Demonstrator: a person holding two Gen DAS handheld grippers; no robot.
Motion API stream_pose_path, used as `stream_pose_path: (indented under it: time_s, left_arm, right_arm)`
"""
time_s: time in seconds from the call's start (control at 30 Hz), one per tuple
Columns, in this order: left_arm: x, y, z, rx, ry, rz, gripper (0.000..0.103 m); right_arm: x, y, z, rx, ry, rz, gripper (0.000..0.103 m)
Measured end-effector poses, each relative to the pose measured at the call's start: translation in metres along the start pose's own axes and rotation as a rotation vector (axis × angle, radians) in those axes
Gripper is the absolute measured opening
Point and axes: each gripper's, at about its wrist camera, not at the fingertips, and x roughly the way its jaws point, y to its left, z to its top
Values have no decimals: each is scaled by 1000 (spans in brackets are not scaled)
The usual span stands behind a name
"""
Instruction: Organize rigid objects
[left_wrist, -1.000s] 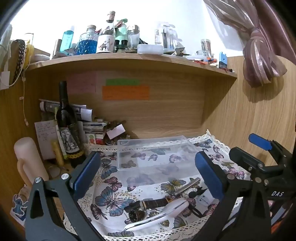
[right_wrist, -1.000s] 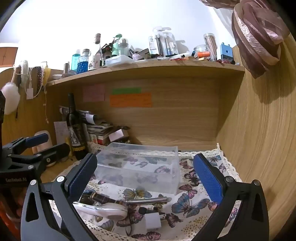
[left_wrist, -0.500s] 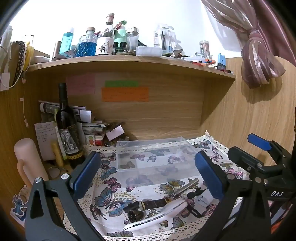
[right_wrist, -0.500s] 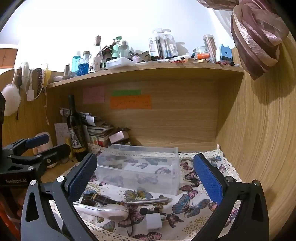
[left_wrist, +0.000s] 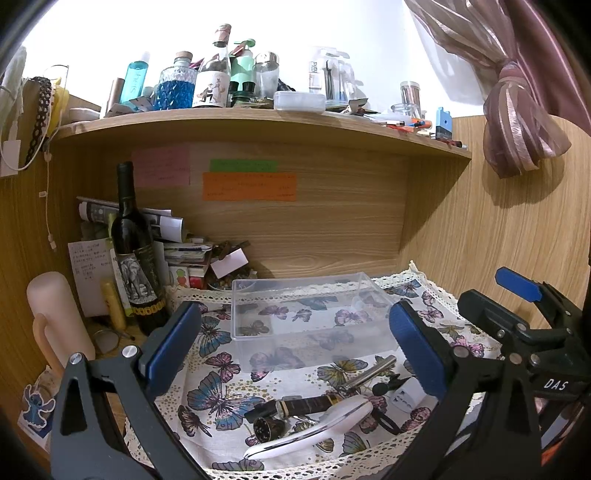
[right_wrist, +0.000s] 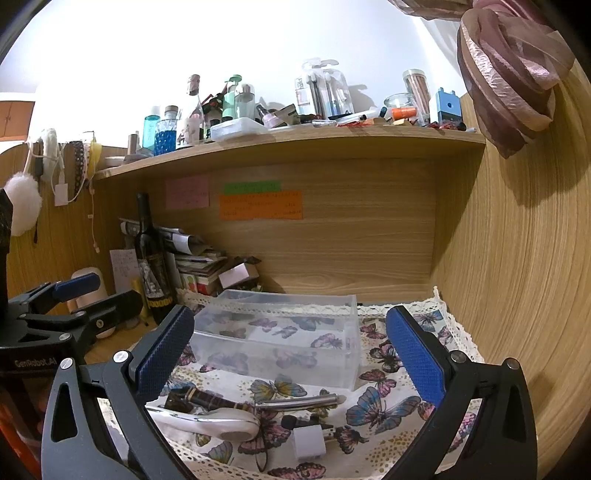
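Observation:
A clear plastic box (left_wrist: 314, 314) (right_wrist: 280, 339) stands empty on the butterfly cloth (left_wrist: 218, 373) (right_wrist: 388, 406). In front of it lie a white curved device (left_wrist: 314, 428) (right_wrist: 207, 421), a dark brown pen (left_wrist: 310, 404) (right_wrist: 210, 398), a silver pen (left_wrist: 369, 373) (right_wrist: 299, 400), a white plug adapter (left_wrist: 406, 395) (right_wrist: 308, 441) and a small round black cap (left_wrist: 267, 428). My left gripper (left_wrist: 295, 350) is open and empty above these items. My right gripper (right_wrist: 288, 358) is open and empty, to their right.
A wine bottle (left_wrist: 135, 251) (right_wrist: 151, 258), stacked papers and boxes (left_wrist: 188, 254) and a pale pink bottle (left_wrist: 55, 321) stand at the back left. A cluttered shelf (left_wrist: 258, 122) overhangs the desk. A wooden wall (right_wrist: 517, 277) closes the right side.
Both grippers have lifted very slightly; the view of the desk shifted a little downward. Nothing was taken hold of or moved.

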Motion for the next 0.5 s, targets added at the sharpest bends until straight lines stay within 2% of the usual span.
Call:
stream_pose_path:
  time_s: [0.5]
  left_arm:
    - [0, 0, 2, -7, -1, -7, 103]
  right_arm:
    - [-3, -2, 0, 17, -12, 4, 103]
